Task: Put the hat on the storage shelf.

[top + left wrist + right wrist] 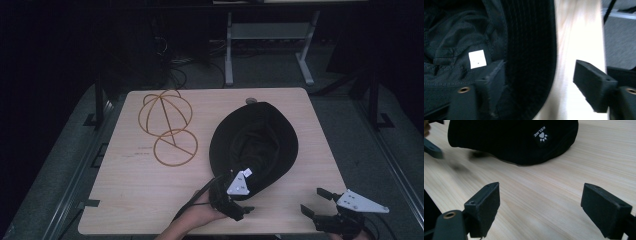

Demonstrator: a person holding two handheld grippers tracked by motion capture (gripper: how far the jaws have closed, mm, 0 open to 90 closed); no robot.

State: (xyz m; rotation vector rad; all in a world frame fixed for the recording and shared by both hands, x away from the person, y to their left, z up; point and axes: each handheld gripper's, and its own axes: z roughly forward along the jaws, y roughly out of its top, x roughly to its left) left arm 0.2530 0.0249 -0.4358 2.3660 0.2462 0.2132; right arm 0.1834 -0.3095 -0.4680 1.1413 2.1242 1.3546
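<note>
A black bucket hat (255, 140) lies crown-down on the wooden table (150, 190), its opening facing up. My left gripper (242, 192) is at the hat's near rim, open. In the left gripper view its jaws (540, 72) straddle the brim (529, 50), one jaw inside the hat near a white label (477, 59), the other over bare wood. My right gripper (315, 201) stands open near the table's front right corner, apart from the hat. Its own view (541, 195) has bare wood between the jaws and the hat (506, 137) ahead, with a paw-print patch (541, 136).
A gold wire hat stand (172, 132) lies on its side at the table's back left. Bare wood stretches across the front left. A white desk frame (267, 45) and cables stand on the floor beyond the far edge.
</note>
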